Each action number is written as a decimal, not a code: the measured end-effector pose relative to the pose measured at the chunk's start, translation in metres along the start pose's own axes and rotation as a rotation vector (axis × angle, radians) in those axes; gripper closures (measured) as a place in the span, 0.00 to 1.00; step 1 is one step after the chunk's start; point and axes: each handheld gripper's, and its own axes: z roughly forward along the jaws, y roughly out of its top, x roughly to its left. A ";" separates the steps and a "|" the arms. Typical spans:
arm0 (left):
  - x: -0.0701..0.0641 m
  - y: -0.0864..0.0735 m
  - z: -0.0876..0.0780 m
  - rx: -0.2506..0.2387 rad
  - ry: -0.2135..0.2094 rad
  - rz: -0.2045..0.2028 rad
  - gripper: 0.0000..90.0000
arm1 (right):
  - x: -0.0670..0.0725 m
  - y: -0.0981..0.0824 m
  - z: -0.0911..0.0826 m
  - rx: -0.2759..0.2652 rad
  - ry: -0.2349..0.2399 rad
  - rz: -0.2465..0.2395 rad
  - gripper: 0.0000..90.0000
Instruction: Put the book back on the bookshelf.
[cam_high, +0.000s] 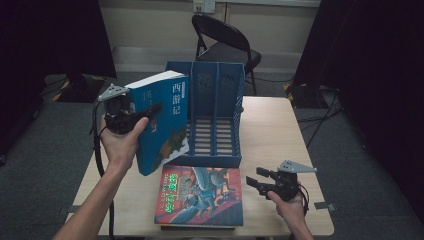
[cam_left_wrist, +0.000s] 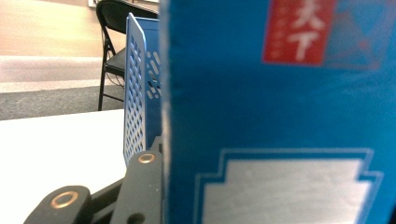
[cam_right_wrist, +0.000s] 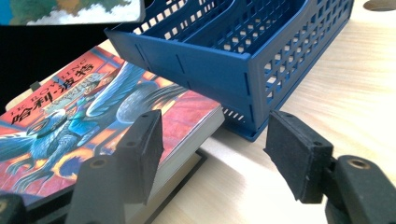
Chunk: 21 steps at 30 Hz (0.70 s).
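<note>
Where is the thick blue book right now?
In the high view the blue book is held up at the left by the left gripper, tilted, just beside the blue file rack's left wall and above the red book lying flat.

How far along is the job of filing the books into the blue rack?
Done: nothing, the blue rack has no books in it. In hand: the left tool grips the blue book, raised beside the rack. Left: the red book lies flat on the table; the right tool is open.

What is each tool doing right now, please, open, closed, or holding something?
Left tool: closed on the blue book, held upright above the table.
Right tool: open, empty, beside the red book.
</note>
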 end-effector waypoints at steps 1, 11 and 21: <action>0.000 0.001 0.001 0.000 0.003 -0.003 0.68 | 0.000 0.000 0.000 0.004 0.000 0.001 0.41; -0.005 0.000 0.031 0.000 0.113 0.017 0.68 | -0.001 -0.001 -0.002 0.001 0.002 0.003 0.41; -0.009 0.001 0.057 0.022 0.148 0.033 0.68 | -0.001 -0.002 -0.003 0.004 0.003 0.000 0.41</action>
